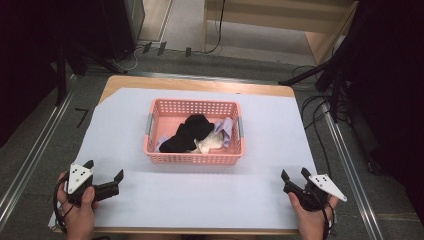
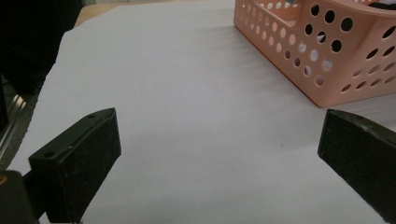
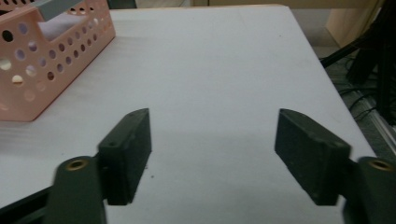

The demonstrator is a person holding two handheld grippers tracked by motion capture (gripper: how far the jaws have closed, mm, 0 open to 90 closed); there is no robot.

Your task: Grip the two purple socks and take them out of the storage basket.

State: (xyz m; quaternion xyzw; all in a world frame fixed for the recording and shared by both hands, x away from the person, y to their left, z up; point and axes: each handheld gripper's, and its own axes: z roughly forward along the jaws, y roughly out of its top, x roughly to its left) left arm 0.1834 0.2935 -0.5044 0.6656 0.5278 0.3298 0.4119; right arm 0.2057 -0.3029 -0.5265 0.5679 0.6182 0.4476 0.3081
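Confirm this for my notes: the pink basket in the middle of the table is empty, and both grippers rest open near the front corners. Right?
Not quite. The pink basket is not empty: the high view shows a black cloth, a white piece and a lilac one lying in it. The rest holds: the left gripper and right gripper rest open near the front corners.

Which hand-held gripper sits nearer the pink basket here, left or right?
Left, by a small margin. The left hand-held gripper rests off the pink basket's near-left corner; the right hand-held gripper sits farther off its near-right corner. Both are open and apart from it.
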